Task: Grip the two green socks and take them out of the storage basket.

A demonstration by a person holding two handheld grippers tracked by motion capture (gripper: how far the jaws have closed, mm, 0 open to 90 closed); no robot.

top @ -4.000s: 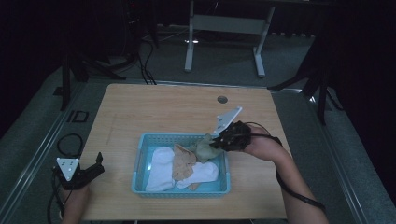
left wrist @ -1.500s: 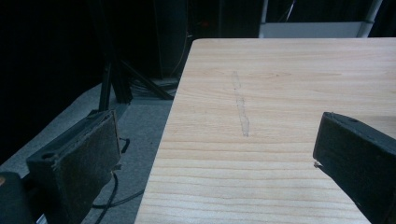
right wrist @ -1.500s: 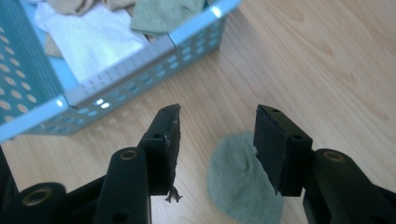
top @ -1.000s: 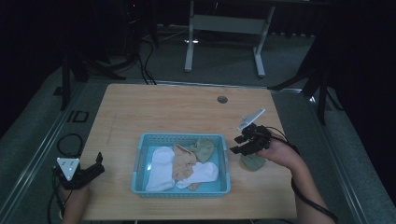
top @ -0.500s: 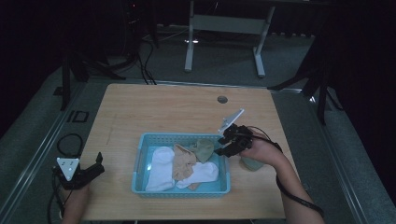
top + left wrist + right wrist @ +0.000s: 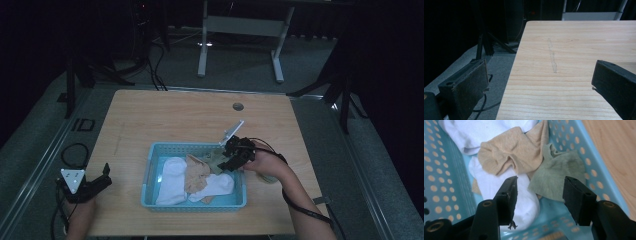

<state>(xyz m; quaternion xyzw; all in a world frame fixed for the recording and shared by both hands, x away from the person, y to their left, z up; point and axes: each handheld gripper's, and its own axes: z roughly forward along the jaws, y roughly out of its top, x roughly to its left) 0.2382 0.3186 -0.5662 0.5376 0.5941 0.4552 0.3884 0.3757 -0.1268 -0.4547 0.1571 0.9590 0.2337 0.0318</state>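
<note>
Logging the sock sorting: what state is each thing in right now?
Right gripper: open, above the basket, jaws just been opening, nothing between them.
Left gripper: open, empty.
Green sock: crumpled in the basket.
Tan sock: crumpled on the white socks.
Blue basket: upright, holding socks.

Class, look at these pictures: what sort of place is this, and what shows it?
Probably a recording lab or studio: a lone wooden table under dark surroundings, loose cables on the floor, and equipment stands behind it.

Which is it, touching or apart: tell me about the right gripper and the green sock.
Apart. In the right gripper view the right gripper hangs open above the green sock; neither jaw meets it.
</note>
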